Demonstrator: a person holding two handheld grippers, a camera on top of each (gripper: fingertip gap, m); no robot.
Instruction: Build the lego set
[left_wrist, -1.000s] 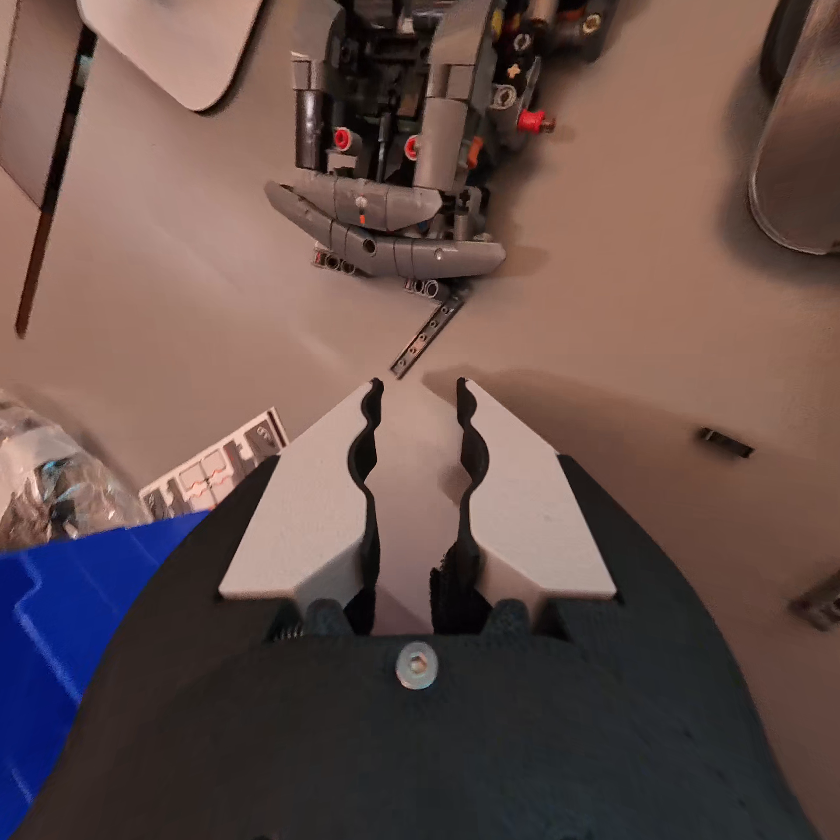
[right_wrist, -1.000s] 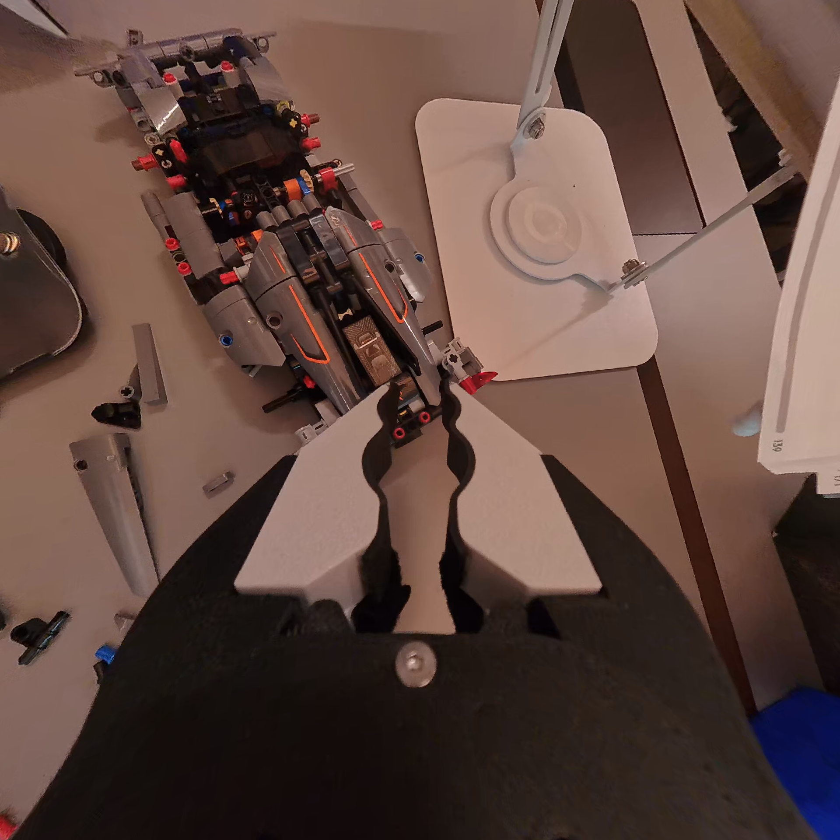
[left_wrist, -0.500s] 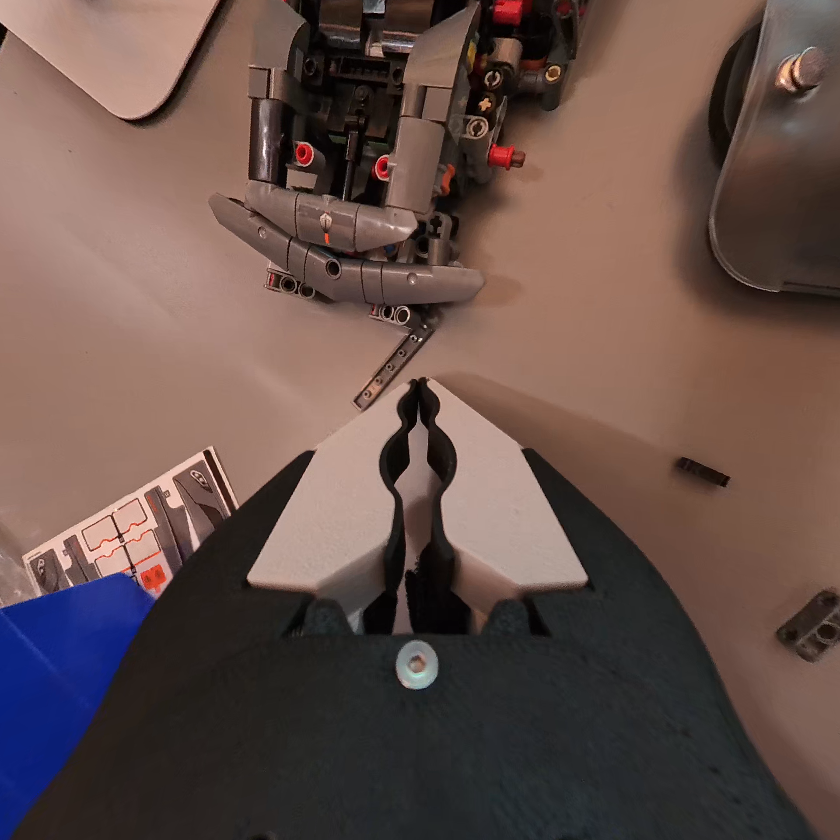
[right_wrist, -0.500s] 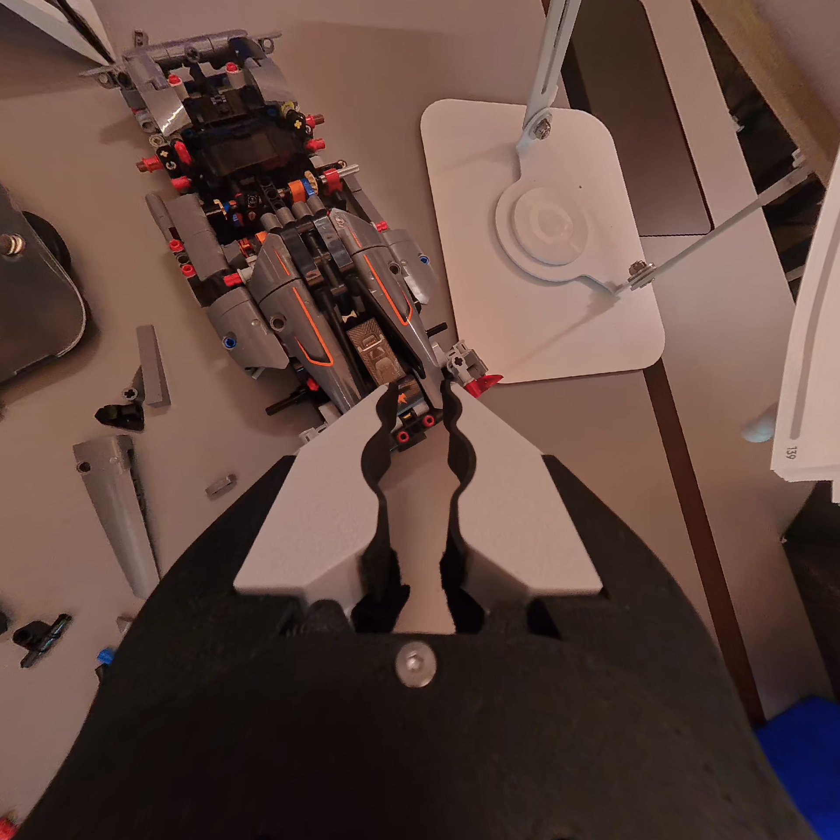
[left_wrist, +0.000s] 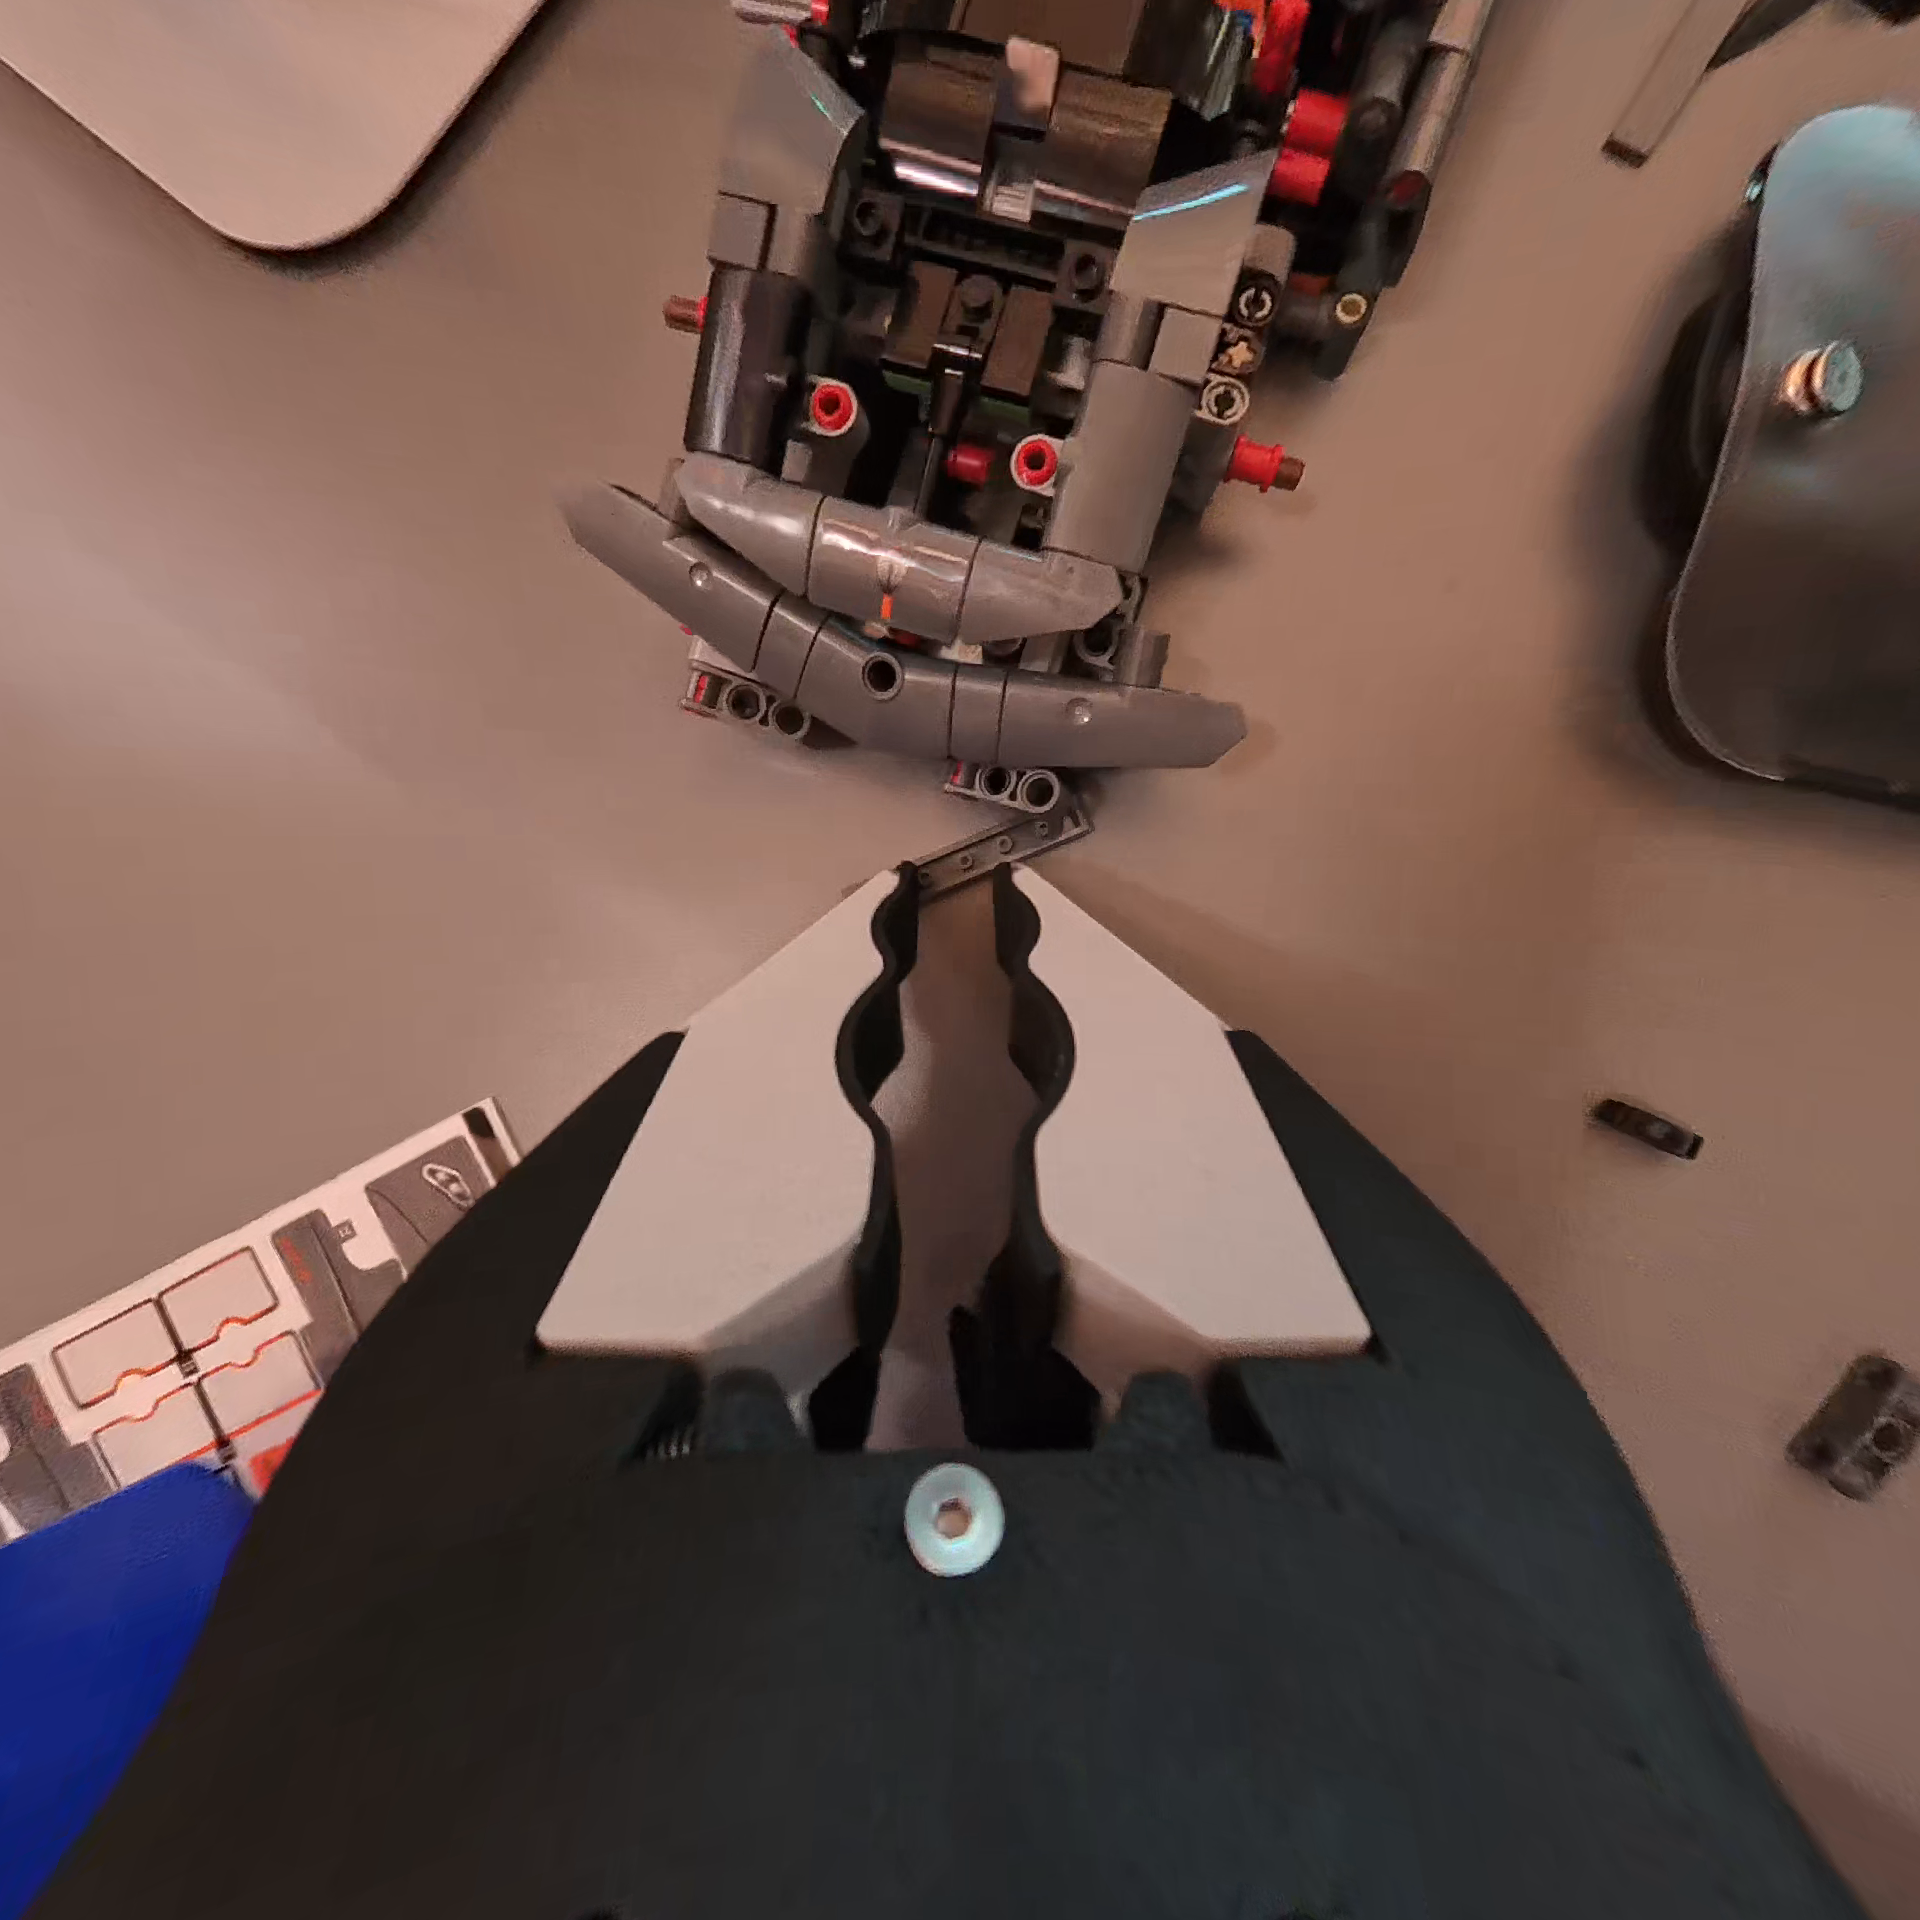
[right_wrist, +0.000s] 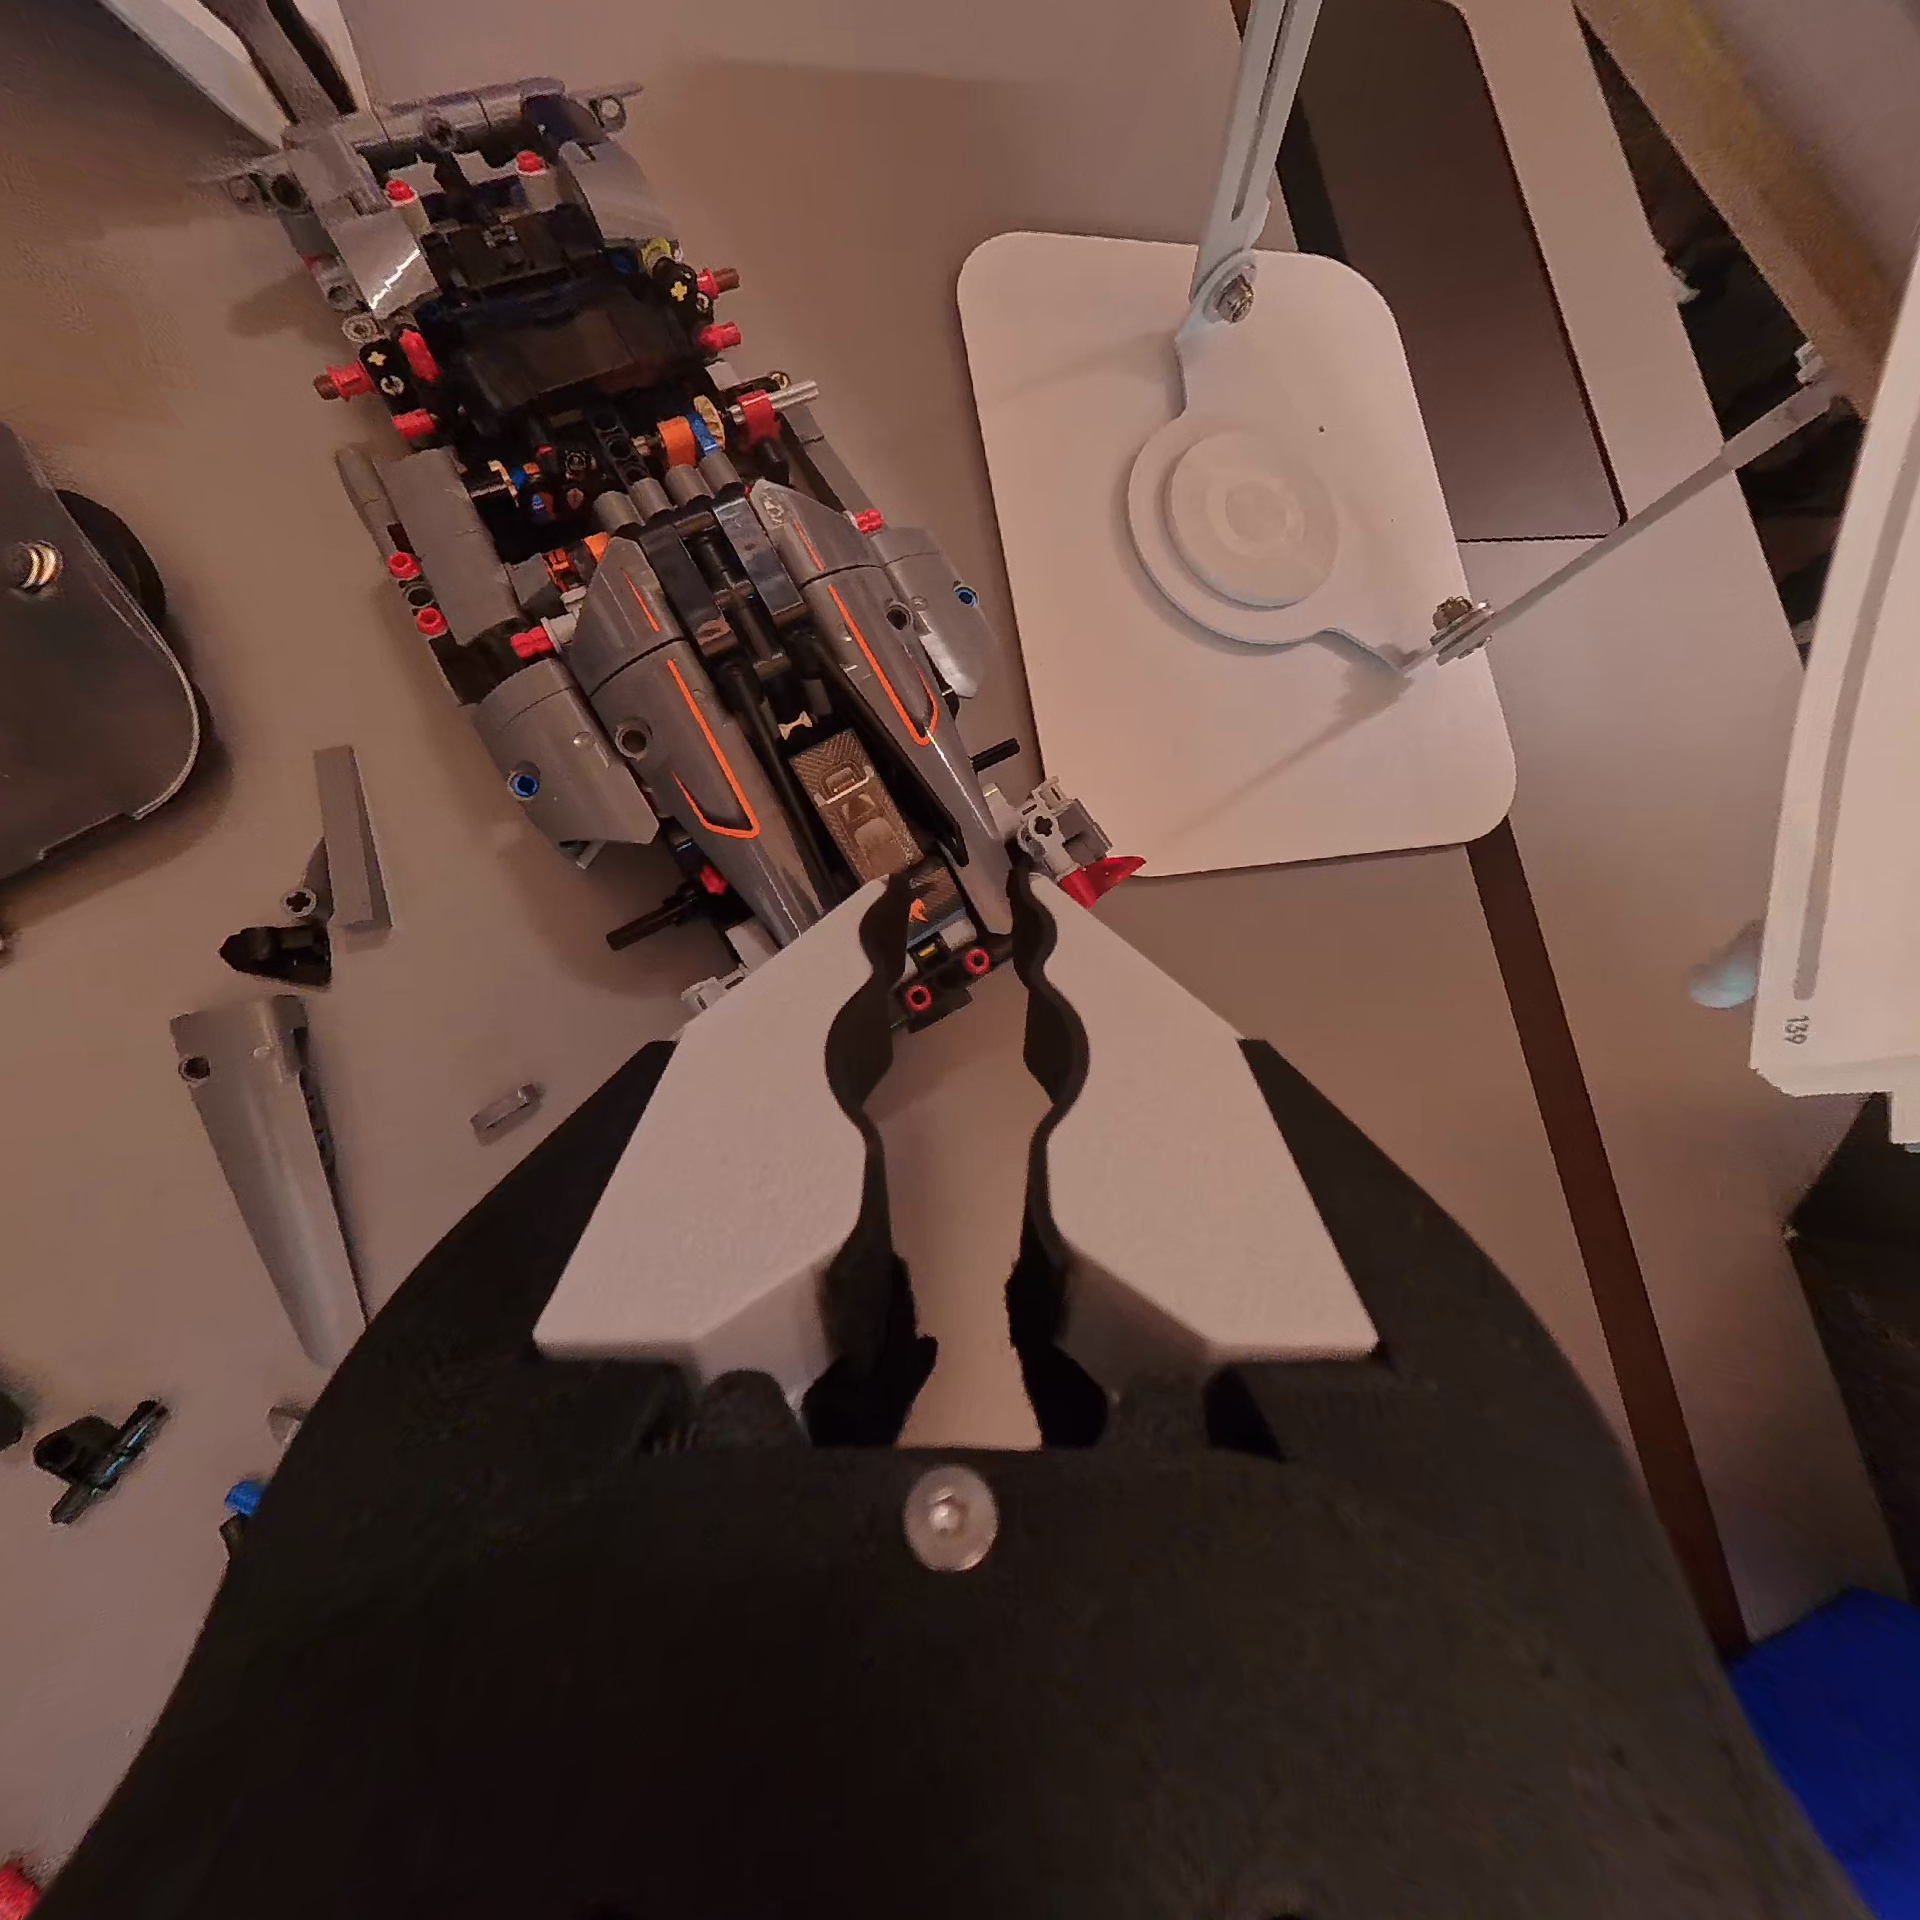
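Lego car (right_wrist: 665, 582) largely assembled at 12 o'clock on bench (left_wrist: 312, 644); loose parts unplaced, thin strip (left_wrist: 997, 847) at left claw (left_wrist: 951, 883) tips, narrowly parted, grip unconfirmed; right claw (right_wrist: 951, 894) parted astride car's near end, apparently steadying.

Thin beam (left_wrist: 997, 847) just before car model (left_wrist: 966, 416)

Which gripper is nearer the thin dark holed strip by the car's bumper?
Left. The left gripper has the strip at its fingertips; the right gripper sits at the car's other end.
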